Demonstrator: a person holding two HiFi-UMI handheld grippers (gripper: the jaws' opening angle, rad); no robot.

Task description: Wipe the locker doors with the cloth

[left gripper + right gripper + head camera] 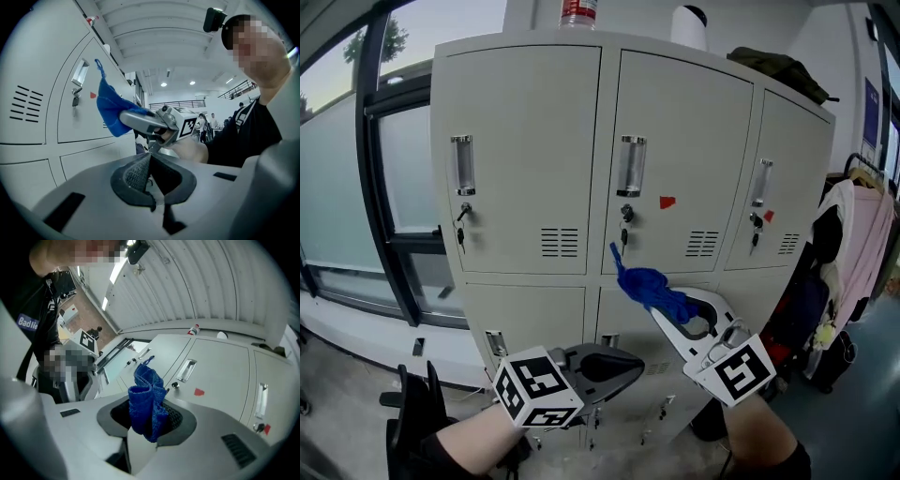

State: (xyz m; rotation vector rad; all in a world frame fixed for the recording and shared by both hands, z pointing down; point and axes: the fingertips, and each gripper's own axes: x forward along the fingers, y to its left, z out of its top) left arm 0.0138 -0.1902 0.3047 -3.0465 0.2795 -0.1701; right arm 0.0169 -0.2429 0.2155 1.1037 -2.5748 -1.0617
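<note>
My right gripper (673,307) has its jaws clamped on the blue cloth (649,284), which bunches up out of them. I hold it raised in front of the middle upper locker door (675,122), below its handle (631,166) and left of a small red mark (667,202); whether the cloth touches the door I cannot tell. My left gripper (630,364) sits lower, jaws together with nothing between them. A bottle (578,11) stands on top of the lockers

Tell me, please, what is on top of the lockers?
A red-labelled bottle, a white cylinder and a dark bundle. The bottle's top is out of frame; anything behind them is hidden.
</note>
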